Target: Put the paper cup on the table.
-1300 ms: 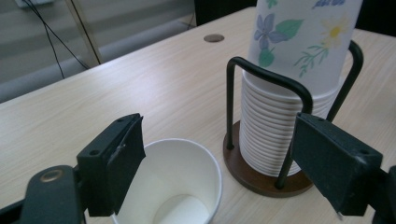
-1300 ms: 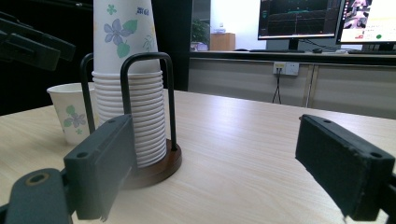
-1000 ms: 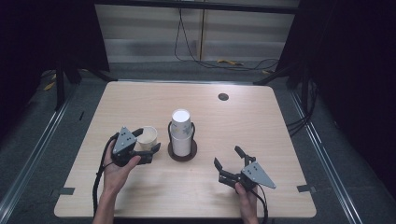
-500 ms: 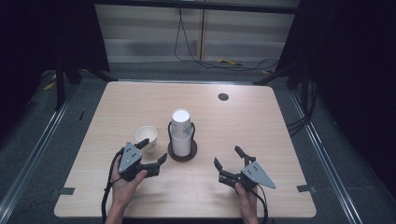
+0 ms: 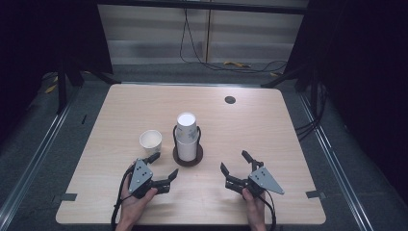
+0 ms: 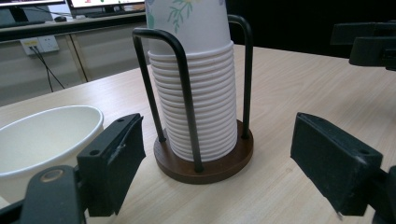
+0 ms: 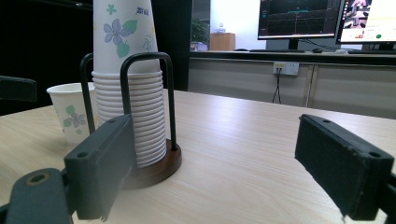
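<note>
A second ago the left gripper (image 5: 161, 168) was closed around the single paper cup (image 5: 150, 141) just left of the cup stack (image 5: 186, 136); half a second ago it had let go and drawn back toward the person, and now it sits nearer still to the front edge of the worktop (image 5: 269, 125), its fingers released and spread wide with nothing between them. The cup stands upright and alone on the worktop, mouth up, just left of the wooden-based wire holder (image 5: 188, 155) and apart from the gripper. In the left gripper view the cup (image 6: 46, 135) shows behind the left-hand finger (image 6: 114, 161), and the stack of nested cups (image 6: 196, 88) stands in its holder straight ahead. The right gripper (image 5: 236, 168) rests where it was in both earlier pictures, near the front right of the worktop, fingers likewise released and empty. The right gripper view shows the stack (image 7: 128, 88) to the left, with the flower-printed single cup (image 7: 70, 112) beyond it.
</note>
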### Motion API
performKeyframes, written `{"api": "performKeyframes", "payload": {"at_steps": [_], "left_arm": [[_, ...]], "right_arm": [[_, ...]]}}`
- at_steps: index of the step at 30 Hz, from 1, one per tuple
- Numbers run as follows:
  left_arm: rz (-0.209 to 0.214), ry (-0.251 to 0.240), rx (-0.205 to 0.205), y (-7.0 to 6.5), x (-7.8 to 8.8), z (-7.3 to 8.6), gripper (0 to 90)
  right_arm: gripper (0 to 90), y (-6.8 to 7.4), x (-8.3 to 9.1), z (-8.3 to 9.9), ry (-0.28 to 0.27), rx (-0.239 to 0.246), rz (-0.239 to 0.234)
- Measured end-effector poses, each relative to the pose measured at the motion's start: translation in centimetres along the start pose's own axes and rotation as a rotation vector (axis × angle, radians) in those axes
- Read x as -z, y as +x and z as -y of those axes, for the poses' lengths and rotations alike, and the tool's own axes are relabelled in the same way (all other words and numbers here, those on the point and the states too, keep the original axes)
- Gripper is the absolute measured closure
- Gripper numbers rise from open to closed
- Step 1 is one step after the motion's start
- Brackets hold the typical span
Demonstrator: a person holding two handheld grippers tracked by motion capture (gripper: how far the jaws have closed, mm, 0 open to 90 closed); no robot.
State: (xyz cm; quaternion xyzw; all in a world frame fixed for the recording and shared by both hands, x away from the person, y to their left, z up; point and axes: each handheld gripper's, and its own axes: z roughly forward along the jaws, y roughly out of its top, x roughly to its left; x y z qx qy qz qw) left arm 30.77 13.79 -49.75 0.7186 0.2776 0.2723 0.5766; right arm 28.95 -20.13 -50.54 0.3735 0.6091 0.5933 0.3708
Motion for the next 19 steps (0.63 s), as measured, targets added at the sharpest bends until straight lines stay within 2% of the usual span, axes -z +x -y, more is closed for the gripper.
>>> {"api": "performKeyframes", "payload": {"at_steps": [2, 3, 4, 6, 8, 12, 14, 17, 19], "left_arm": [[-0.014, -0.009, -0.005, -0.3, -0.1, 0.3, 17.2], [-0.005, -0.003, -0.002, -0.3, 0.0, 0.4, 17.2], [-0.011, -0.017, 0.018, -0.4, 0.0, 0.7, 17.2], [-0.024, -0.018, 0.028, -0.4, 0.2, 1.1, 17.2], [-0.032, -0.041, 0.037, -0.5, 0.3, 1.2, 17.2], [-0.031, -0.057, 0.030, -0.6, 0.5, 1.3, 17.2], [-0.049, -0.081, 0.024, -0.7, 0.7, 1.4, 17.2], [-0.076, -0.108, 0.063, -0.4, 1.0, 1.6, 17.6], [-0.060, -0.109, 0.072, -0.3, 1.0, 1.6, 18.0]], "right_arm": [[12.0, 0.0, 0.0, 0.0, 0.000, 0.000, 0.002], [12.0, 0.0, 0.0, 0.0, 0.000, 0.000, 0.002], [12.0, 0.0, 0.0, 0.0, -0.001, 0.000, 0.002], [12.0, 0.0, 0.0, 0.0, -0.001, 0.000, 0.002], [12.0, 0.0, 0.0, 0.0, -0.001, 0.000, 0.002], [12.1, 0.0, 0.0, 0.0, -0.002, 0.000, 0.002], [12.0, 0.0, 0.0, 0.0, -0.003, 0.000, 0.004], [12.1, 0.0, 0.0, 0.0, -0.004, 0.001, 0.005], [12.1, 0.0, 0.0, 0.0, -0.003, 0.000, 0.006]]}}
